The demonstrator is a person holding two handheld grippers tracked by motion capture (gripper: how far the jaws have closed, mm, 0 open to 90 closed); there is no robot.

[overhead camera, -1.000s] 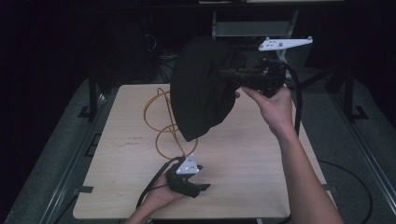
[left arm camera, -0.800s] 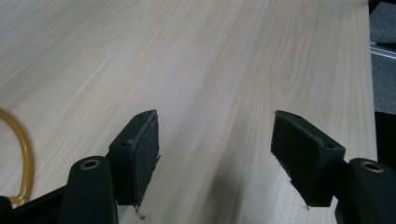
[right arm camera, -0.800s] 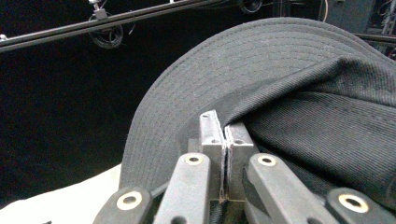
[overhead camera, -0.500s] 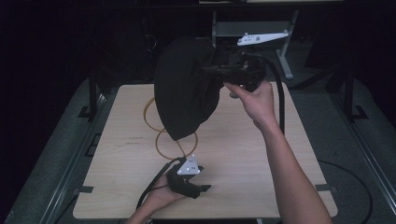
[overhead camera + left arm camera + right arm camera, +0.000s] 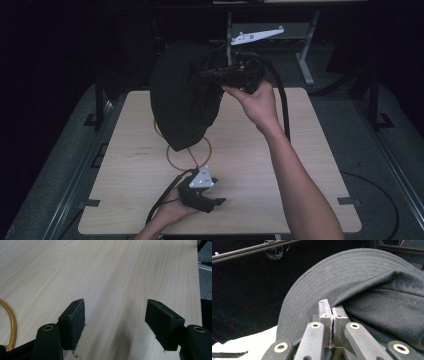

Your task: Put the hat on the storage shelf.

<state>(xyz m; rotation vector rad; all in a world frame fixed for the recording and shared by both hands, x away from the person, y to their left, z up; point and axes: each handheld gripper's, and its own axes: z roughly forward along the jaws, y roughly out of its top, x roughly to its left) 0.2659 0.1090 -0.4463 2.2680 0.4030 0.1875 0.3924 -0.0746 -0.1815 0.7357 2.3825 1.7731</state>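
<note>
Right gripper (image 5: 212, 76) is clamped on a black hat (image 5: 182, 102), dangling it above the far side of the table (image 5: 310, 150). Left gripper (image 5: 220, 201) sits wide open and empty near the front edge. Looks mid-carry; next it probably needs lowering somewhere flat

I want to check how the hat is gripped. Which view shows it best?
The right gripper view: the jaws are shut on the black hat at its brim. The high view shows the hat whole, hanging above the table.
</note>
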